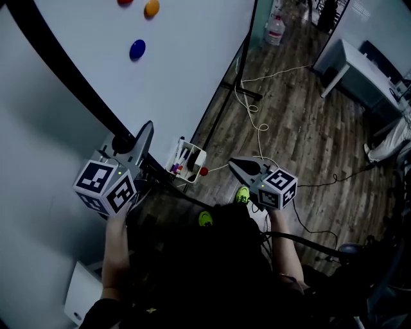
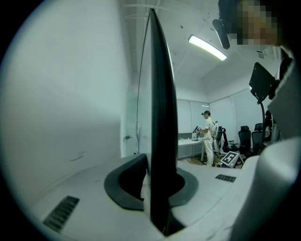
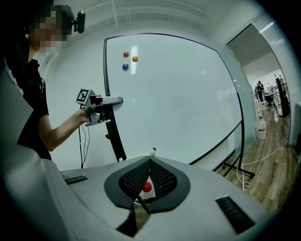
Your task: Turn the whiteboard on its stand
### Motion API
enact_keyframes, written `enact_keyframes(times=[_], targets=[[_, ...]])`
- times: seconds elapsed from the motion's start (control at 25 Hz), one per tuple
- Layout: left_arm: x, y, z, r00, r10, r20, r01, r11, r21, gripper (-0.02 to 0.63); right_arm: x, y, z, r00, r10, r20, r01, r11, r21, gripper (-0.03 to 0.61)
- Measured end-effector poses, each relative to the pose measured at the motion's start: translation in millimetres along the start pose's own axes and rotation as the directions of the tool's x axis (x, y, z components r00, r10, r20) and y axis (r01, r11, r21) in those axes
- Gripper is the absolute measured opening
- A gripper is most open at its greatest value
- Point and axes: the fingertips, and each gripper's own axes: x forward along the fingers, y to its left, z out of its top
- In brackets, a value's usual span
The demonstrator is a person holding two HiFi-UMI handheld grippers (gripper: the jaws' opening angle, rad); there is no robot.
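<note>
The whiteboard [image 1: 180, 58] is a large white panel in a black frame [image 1: 70, 80], filling the upper left of the head view. My left gripper [image 1: 138, 144] is shut on the frame's side edge. In the left gripper view that black edge [image 2: 162, 117] runs upright between the jaws of the left gripper [image 2: 160, 174]. The right gripper view shows the whole whiteboard [image 3: 178, 103] and the left gripper [image 3: 113, 101] clamped on its left edge. My right gripper [image 1: 234, 164] hangs apart from the board, low and to its right, and this right gripper [image 3: 149, 161] is shut on nothing.
Blue [image 1: 137, 49] and orange [image 1: 151, 8] magnets stick to the board. A white marker holder [image 1: 186, 160] hangs at its lower edge. The stand's black foot [image 1: 241, 87], a loose cable [image 1: 257, 122], a water bottle [image 1: 275, 31] and a white desk [image 1: 363, 71] are on the wooden floor. A person [image 2: 207, 136] stands far off.
</note>
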Motion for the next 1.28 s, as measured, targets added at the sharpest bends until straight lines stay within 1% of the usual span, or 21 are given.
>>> enact_keyframes(times=[0.08,0.16,0.24,0.28,0.32,0.48,0.56,0.64,0.8,0.96,1.08,1.28], targets=[[-0.4,-3.2,6.3,1.0,0.0,-0.004,0.0,1.0,0.0,0.049,1.8,-2.7,7.9,1.0,0.006,0.001,-0.006,1.0,0.0,-0.005],[-1.6,-7.6,25.8,1.0,0.005,-0.008,-0.005,1.0,0.001,0.049,-1.5,-2.5,28.7,1.0,0.013,0.005,-0.013,1.0,-0.001,-0.005],[-6.7,-10.8,42.5,1.0,0.01,-0.012,-0.01,1.0,0.005,0.049,-4.9,3.9,48.1,1.0,0.02,0.015,-0.02,1.0,-0.003,-0.005],[-13.7,-12.1,43.7,1.0,0.01,-0.012,-0.01,1.0,0.005,0.049,-4.9,11.6,50.6,1.0,0.023,0.019,-0.023,1.0,-0.005,-0.005],[-25.6,-13.3,39.3,1.0,0.01,-0.009,-0.01,1.0,0.003,0.049,-3.5,22.9,46.5,0.999,0.027,0.02,-0.027,1.0,-0.011,-0.005],[-91.0,-14.5,-0.6,1.0,0.017,0.016,-0.016,1.0,-0.016,0.049,10.1,83.0,6.3,0.998,0.059,-0.01,-0.059,0.998,-0.036,-0.005],[-101.3,-13.6,-9.1,1.0,0.019,0.016,-0.018,1.0,-0.021,0.049,14.2,97.8,-2.8,0.997,0.072,-0.027,-0.074,0.996,-0.05,-0.005],[-101.1,-12.0,-9.8,0.999,0.018,0.027,-0.018,0.999,-0.034,0.049,12.5,99.7,-4.4,0.997,0.074,-0.039,-0.076,0.995,-0.069,-0.005],[-103.1,-12.2,-7.2,0.999,0.03,0.033,-0.029,0.999,-0.04,0.049,-5.2,99.0,-5.2,0.996,0.08,-0.045,-0.083,0.994,-0.07,-0.005],[-105.1,-12.4,-6.9,0.998,0.043,0.035,-0.042,0.999,-0.024,0.049,-37.4,102.7,-16.2,0.996,0.077,-0.041,-0.078,0.997,-0.024,-0.005],[-104.4,-9.9,-9.5,0.998,0.051,0.03,-0.051,0.999,-0.008,0.051,-61.6,102.7,-35.0,0.997,0.051,-0.053,-0.052,0.999,-0.013,-0.005],[-100.9,-7.3,-15.2,0.996,0.085,0.003,-0.085,0.996,0.026,0.051,-91.7,107.2,-62.4,0.997,0.035,-0.074,-0.036,0.999,-0.007,-0.005]])
